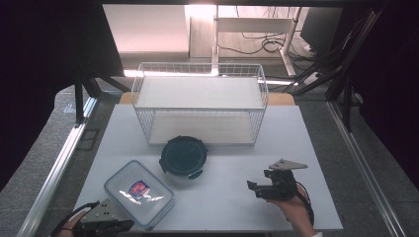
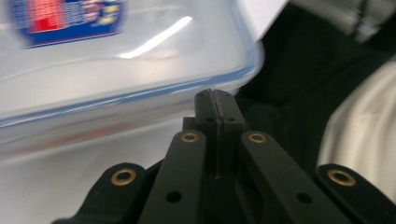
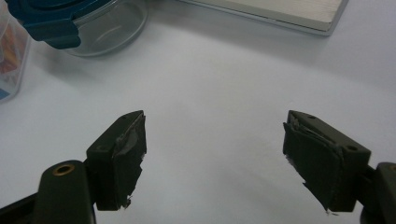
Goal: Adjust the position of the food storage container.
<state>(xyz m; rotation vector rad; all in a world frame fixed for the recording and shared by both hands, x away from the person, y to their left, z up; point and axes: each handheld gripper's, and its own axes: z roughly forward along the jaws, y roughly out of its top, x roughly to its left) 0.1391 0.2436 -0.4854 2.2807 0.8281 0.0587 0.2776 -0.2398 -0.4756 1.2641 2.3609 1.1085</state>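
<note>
At the near left corner of the white table [image 1: 222, 197], the left gripper [image 1: 121, 225] sits low in the person's left hand [image 1: 74, 224], its jaws pressed together with nothing between them; in the left gripper view the closed tips [image 2: 215, 95] come right up to the near corner of the rectangular clear plastic container [image 2: 116, 60], though contact cannot be told through the blur. That container [image 1: 139, 193], with a blue-rimmed lid and a red-and-blue label [image 1: 138, 188], lies flat on the table just beyond the left gripper, its long side angled toward the middle. Just beyond and to the right of it stands the round container with a dark teal lid [image 1: 183, 156], close to the rectangular one but apart from it, and directly in front of the white wire basket [image 1: 200, 101] that spans the back of the table with a flat shelf at mid-height. Farther right, well apart from both containers, the right gripper [image 1: 256, 187] rests in the person's right hand [image 1: 296, 210] over bare table, pointing left; the right gripper view shows its two worn black pads [image 3: 128, 154] spread wide and empty, with the round container's clear glass body [image 3: 100, 28] and the edge of the rectangular one at the far upper left.
</note>
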